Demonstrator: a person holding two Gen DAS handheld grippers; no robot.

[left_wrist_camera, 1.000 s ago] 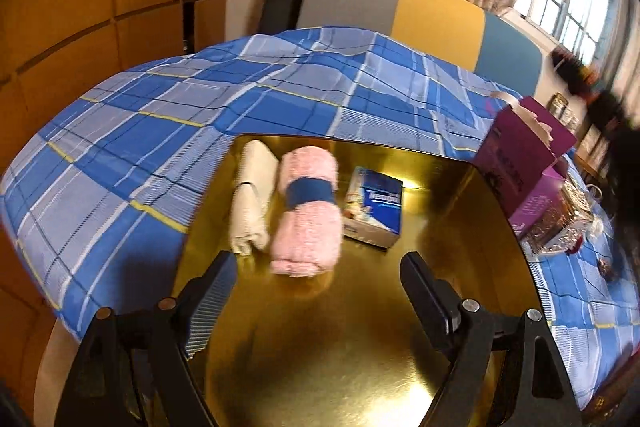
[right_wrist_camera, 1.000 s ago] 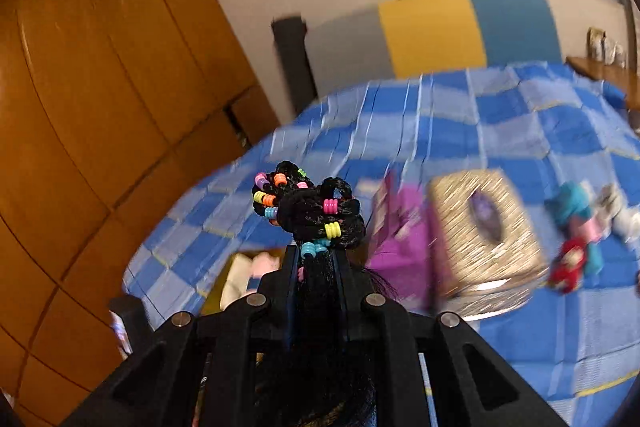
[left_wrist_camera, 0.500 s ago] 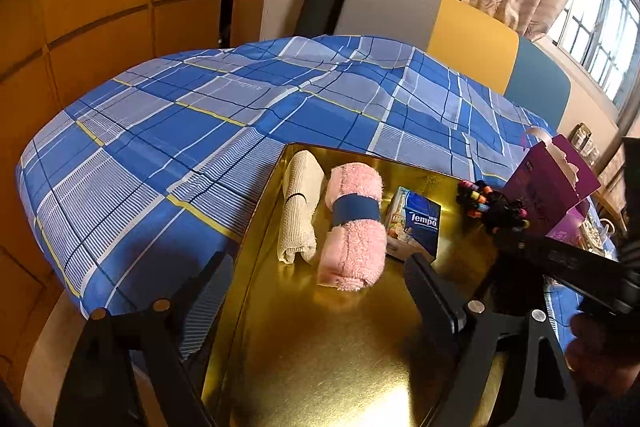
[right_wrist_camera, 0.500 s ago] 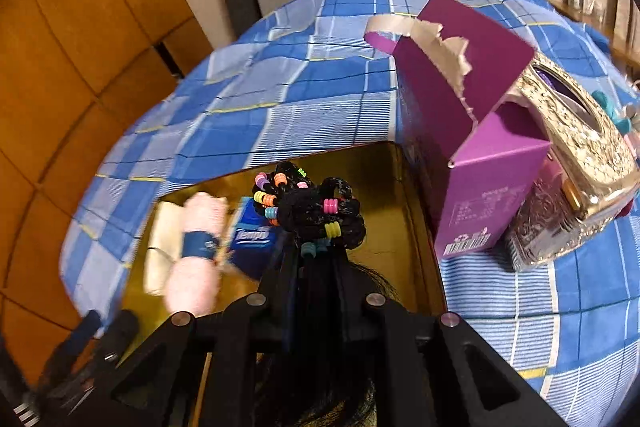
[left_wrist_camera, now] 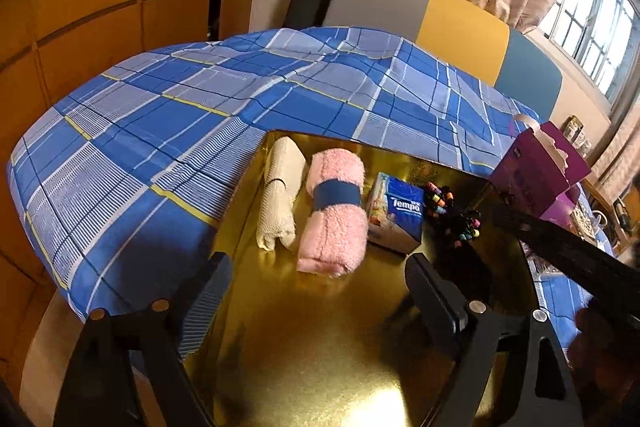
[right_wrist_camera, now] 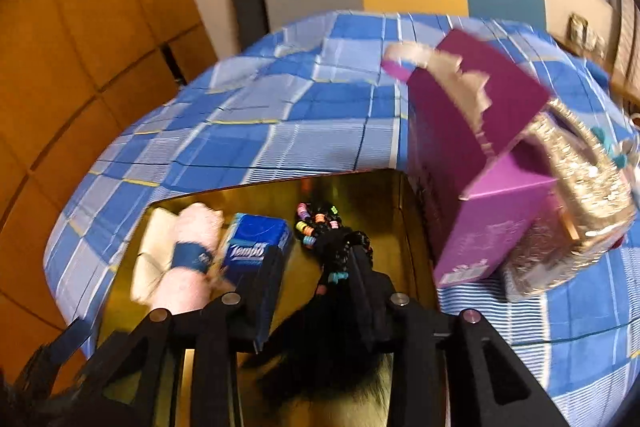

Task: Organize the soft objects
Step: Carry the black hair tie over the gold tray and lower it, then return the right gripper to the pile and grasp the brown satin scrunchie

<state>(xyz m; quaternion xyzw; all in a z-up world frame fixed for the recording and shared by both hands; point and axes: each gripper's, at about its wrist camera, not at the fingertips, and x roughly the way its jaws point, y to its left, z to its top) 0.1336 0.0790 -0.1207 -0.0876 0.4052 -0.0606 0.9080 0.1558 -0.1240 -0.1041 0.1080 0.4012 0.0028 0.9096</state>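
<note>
In the left wrist view the tray [left_wrist_camera: 304,327] fills the lower middle, lying on the bedspread [left_wrist_camera: 192,115]; on it, left to right, lie a rolled cloth [left_wrist_camera: 278,203], a rolled towel [left_wrist_camera: 336,219], a tissue pack [left_wrist_camera: 396,213] and a beaded hair piece [left_wrist_camera: 452,215], each just beside the next; an open carton [left_wrist_camera: 536,175] stands at the tray's right edge; the headboard [left_wrist_camera: 440,23] runs behind, upper right.

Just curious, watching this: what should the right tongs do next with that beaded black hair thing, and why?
Probably draw the right tongs slowly straight back and up. They look open, and the beaded hairpiece lies on the gold tray beside the tissue pack, so it seems placed. Its loose hair trails between the fingers, so a quick pull might drag it.
</note>
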